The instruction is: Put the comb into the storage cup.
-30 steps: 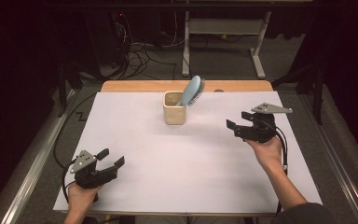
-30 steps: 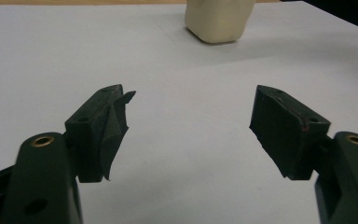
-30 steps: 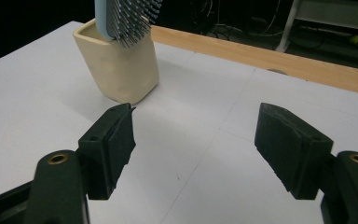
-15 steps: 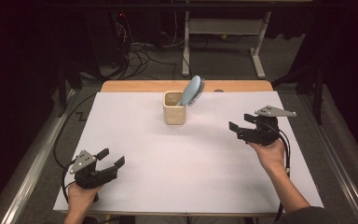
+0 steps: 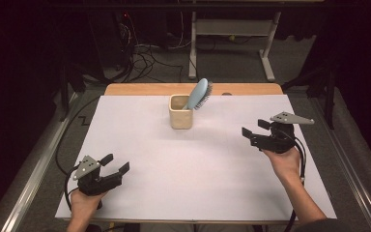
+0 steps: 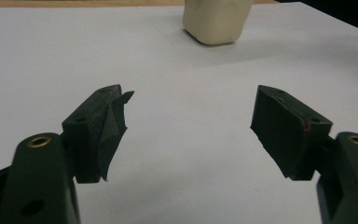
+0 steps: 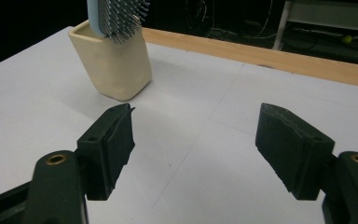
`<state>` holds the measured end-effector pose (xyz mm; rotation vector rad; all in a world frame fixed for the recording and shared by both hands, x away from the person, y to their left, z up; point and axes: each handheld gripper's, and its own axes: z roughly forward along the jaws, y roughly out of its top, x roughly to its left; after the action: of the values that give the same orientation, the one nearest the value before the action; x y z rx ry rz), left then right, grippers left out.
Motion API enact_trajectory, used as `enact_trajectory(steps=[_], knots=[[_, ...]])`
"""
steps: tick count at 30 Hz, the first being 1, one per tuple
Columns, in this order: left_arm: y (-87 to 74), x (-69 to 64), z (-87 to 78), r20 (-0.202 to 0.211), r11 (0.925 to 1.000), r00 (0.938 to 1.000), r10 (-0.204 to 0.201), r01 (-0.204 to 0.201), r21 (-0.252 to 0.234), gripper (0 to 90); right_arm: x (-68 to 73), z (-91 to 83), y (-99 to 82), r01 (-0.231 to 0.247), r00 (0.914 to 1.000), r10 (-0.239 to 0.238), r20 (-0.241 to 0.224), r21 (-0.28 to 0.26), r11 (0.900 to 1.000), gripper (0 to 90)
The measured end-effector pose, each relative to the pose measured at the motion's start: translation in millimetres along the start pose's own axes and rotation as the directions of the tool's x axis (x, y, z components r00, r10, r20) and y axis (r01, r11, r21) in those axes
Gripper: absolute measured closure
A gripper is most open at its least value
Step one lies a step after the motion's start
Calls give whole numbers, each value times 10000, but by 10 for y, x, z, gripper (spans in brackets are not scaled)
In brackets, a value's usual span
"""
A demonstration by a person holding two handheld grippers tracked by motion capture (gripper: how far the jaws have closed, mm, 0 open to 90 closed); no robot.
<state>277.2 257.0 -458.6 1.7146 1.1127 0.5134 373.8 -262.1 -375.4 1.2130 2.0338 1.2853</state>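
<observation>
White paper-covered table (image 5: 140, 140) takes up most of the scene, wood edge along the far side. Toward the far middle sits a cream cup (image 5: 180, 112) with a light blue hairbrush (image 5: 199, 94) standing in it, head up and leaning right, bristles facing right. So the brush looks parked already. Right gripper (image 5: 251, 136) has drifted a bit back toward the near right since a second ago, jaws spread wide with nothing between them, well apart from the cup. Left gripper (image 5: 115, 163) sits at the near left, also gaping and empty, same spot as before. Reads like hands backing off, job basically done.
</observation>
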Motion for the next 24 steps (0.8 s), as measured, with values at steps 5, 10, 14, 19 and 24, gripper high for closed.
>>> enact_trajectory(steps=[5, 10, 14, 19, 24], knots=[[-1, -1, 3, 16, 10000, 10000, -1, 1, 2, 268, -13, -34, -25, -37, 10000, 37, 28, -47, 10000, 282], [-2, 2, 3, -31, 10000, 10000, -36, 36, -5, 271, -40, -76, -44, -116, 9999, 117, 66, -177, 9998, 281], [-3, 1, 4, -31, 10000, 10000, -51, 51, -4, 272, -55, -116, -63, -143, 9999, 145, 94, -220, 9997, 281], [-4, -3, 6, -34, 10000, 10000, 5, -5, -1, 273, -73, -163, -95, -167, 9998, 169, 101, -244, 9996, 280], [-6, -6, 9, -50, 10000, 10000, 54, -54, 13, 273, -90, -200, -128, -207, 9997, 211, 117, -337, 9992, 280]])
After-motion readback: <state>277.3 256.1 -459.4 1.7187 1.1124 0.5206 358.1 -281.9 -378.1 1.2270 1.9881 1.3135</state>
